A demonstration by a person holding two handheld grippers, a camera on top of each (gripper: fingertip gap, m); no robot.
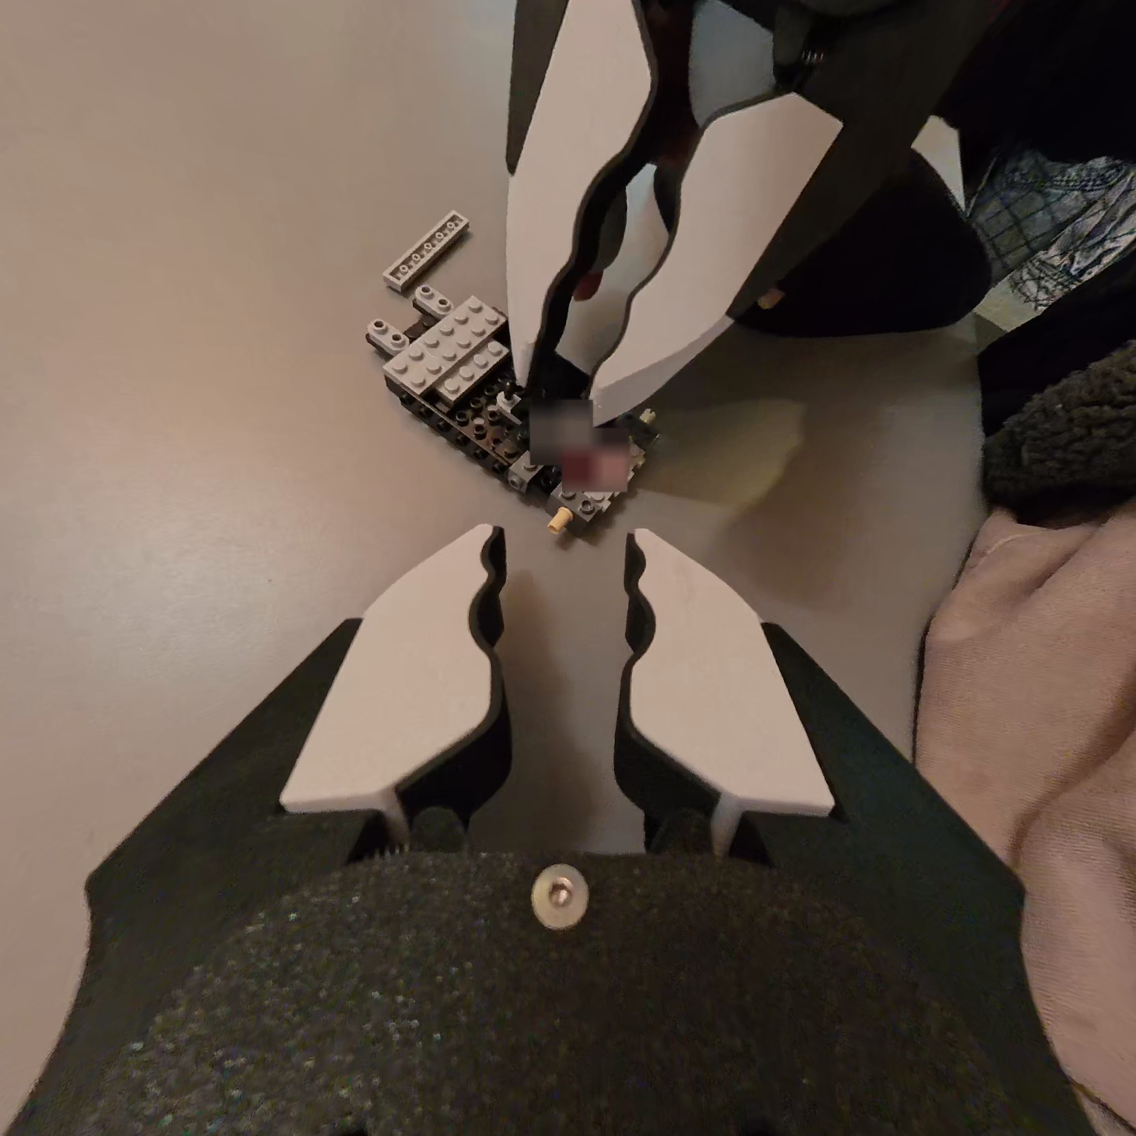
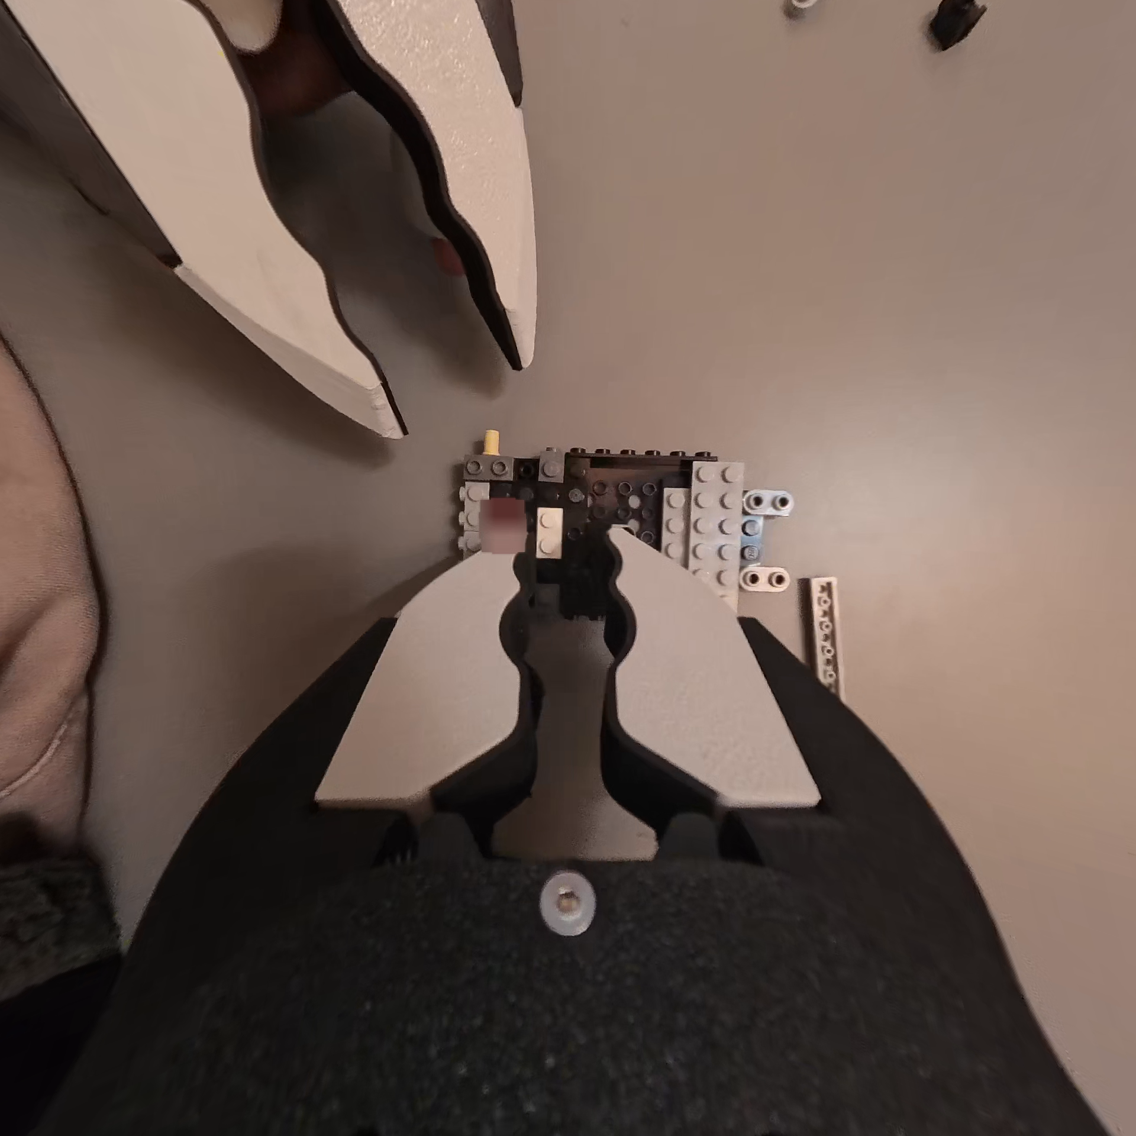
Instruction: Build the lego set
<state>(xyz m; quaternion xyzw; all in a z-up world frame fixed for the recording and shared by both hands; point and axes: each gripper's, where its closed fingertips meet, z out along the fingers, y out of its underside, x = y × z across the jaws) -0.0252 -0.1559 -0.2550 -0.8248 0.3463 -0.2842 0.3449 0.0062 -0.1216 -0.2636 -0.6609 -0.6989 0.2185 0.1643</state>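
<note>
Partly built lego model point(image 2: 605, 510) sits flat on the grey counter point(image 2: 860, 307), black base with light grey plates point(image 2: 713, 522) stacked at one end and a small tan pin point(image 2: 492, 441) sticking out at the other end. Right hand-held gripper point(image 2: 565, 544) is down over the black middle section of the model, fingers a narrow gap apart, tips at or on the bricks (cannot tell whether it actually grips anything, the tips hide the contact). In the left wrist view the same gripper point(image 1: 559, 384) comes in from above with its tips on the model point(image 1: 492, 399). Left hand-held gripper point(image 1: 565, 541) hovers just short of the tan-pin end, jaws apart, nothing between them; in the right wrist view it point(image 2: 458, 399) hangs near that end, not touching. A loose long grey plate point(image 2: 824, 633) lies on the counter just beside the grey-plate end. Two small loose pieces point(image 2: 953, 21) lie well apart from the model at the far edge. Beige fabric point(image 1: 1045, 707) at the counter's side.
</note>
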